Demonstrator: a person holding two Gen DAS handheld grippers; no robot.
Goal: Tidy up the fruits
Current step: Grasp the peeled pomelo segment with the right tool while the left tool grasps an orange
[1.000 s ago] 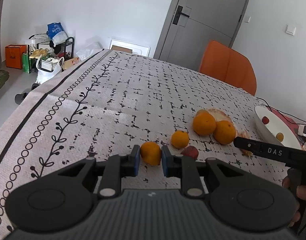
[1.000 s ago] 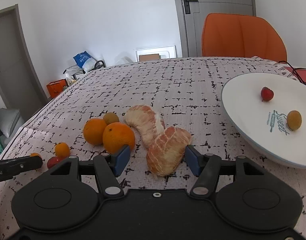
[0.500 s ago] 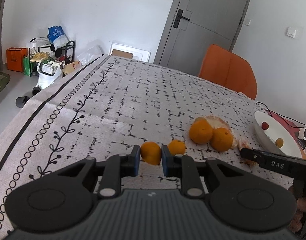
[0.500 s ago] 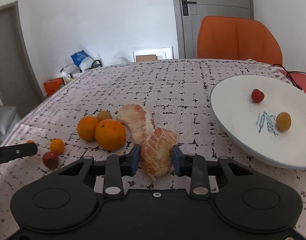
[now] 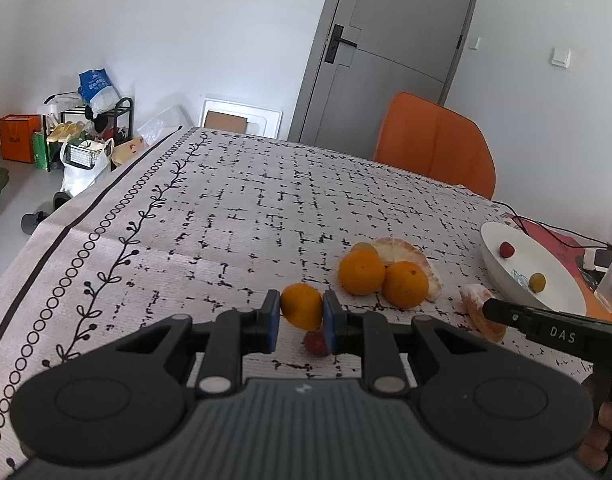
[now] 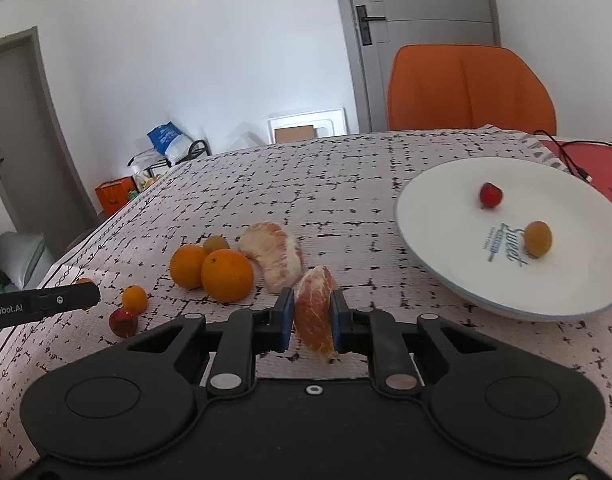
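1. the left gripper (image 5: 301,314) has its blue pads closed tight on a small mandarin (image 5: 301,311), which sits squeezed between the fingers, clear of the cloth.
2. a small red fruit (image 5: 316,343) lies on the tablecloth (image 5: 245,216) just under and behind that mandarin, partly hidden by the right-hand pad.
3. the right gripper (image 6: 313,320) is narrowed onto a peeled grapefruit piece (image 6: 314,312), gripped on both sides; the piece stands on end between the pads, and its lower tip hangs below them.
4. in the right wrist view another small mandarin (image 6: 134,298) and the red fruit lie to the near left; beyond them two oranges (image 6: 211,270) touch each other, with a small yellowish fruit (image 6: 215,243) just behind and a larger peeled grapefruit half (image 6: 273,254) touching the nearer orange on its right.
5. a white plate (image 6: 446,248) sits to the right on the cloth, printed "sweet" in dark script at its centre, with smaller lettering too fine to read. on it lie a red fruit (image 6: 490,195) toward the far side and a yellow-brown fruit (image 6: 538,239) beside the print, apart from each other.
6. writing on the tools: "das" in pale letters on the right gripper's finger as seen from the left wrist; "enrobot.ai", cut off at the frame edge, on the left gripper's finger as seen from the right wrist.
7. an orange chair (image 6: 470,88) stands at the far edge of the table before a grey door (image 5: 394,48).
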